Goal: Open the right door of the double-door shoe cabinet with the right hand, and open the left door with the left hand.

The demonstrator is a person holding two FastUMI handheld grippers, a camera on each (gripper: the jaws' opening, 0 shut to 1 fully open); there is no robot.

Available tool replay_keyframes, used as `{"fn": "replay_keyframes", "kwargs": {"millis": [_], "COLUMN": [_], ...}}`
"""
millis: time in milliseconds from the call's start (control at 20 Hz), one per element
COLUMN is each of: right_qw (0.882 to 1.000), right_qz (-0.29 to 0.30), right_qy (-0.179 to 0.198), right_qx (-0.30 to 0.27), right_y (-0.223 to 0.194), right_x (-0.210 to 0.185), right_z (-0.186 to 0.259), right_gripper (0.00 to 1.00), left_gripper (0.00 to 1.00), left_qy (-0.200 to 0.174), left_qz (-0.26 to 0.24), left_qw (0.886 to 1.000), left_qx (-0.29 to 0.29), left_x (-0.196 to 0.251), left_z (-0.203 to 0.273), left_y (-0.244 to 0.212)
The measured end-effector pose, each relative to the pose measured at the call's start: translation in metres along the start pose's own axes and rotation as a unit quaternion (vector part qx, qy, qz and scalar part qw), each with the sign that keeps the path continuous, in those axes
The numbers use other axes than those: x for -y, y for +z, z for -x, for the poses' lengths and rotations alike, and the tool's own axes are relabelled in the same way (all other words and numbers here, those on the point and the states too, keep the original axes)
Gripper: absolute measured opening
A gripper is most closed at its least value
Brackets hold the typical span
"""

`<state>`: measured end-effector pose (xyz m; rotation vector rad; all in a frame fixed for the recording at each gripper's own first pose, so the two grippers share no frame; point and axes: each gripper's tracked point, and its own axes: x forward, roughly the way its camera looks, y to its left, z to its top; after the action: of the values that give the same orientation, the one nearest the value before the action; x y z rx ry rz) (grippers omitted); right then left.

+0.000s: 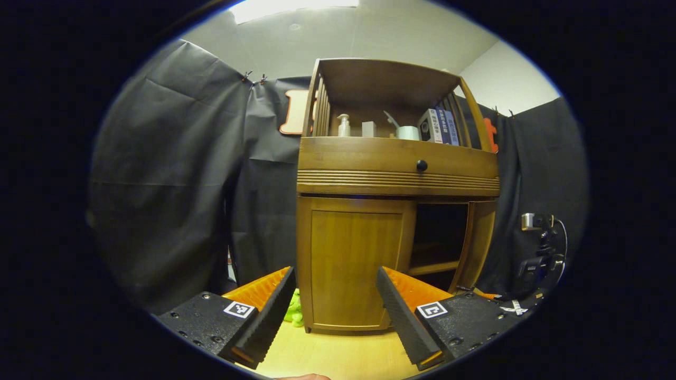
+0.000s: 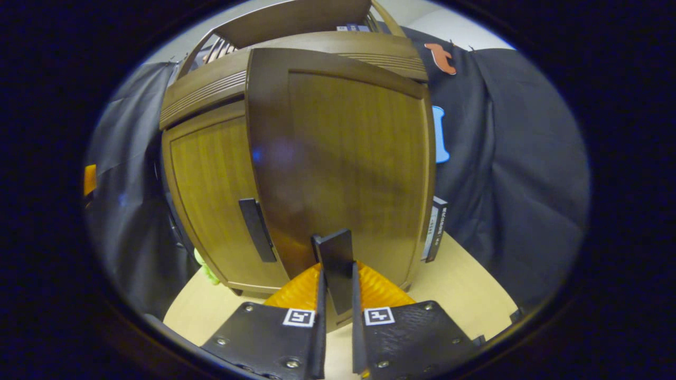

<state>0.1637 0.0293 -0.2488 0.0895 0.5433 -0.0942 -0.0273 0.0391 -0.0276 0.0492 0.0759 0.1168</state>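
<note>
Right gripper view: tongs (image 2: pixel 336 295) clamp upright door handle (image 2: pixel 335 266).

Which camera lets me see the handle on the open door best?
The right gripper view: the right door's handle is close up, clamped between the right gripper. The left gripper view shows the open right door edge-on, farther away.

pump bottle (image 1: pixel 344 125), books (image 1: pixel 442 126), green toy (image 1: pixel 293 311)

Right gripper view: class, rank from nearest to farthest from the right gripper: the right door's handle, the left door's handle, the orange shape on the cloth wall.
1. right door's handle, clamped by right gripper.
2. left door's handle, left.
3. orange shape, upper right.
</note>
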Motion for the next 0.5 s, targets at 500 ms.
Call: {"fn": "replay_keyframes", "kwargs": {"millis": [500], "right_qw": [0.999], "right_qz": [-0.032], "right_qy": [-0.037], "right_qx": [-0.012], "right_y": [0.011], "right_x": [0.009], "right_z": [0.008], "right_gripper": [0.19], "left_gripper": [0.96], "left_qy": [-0.058], "left_qz": [0.008], "left_qw": [0.998], "left_qx": [-0.014], "left_x": [0.044], "left_z": [-0.001], "left_y": [-0.012]}}
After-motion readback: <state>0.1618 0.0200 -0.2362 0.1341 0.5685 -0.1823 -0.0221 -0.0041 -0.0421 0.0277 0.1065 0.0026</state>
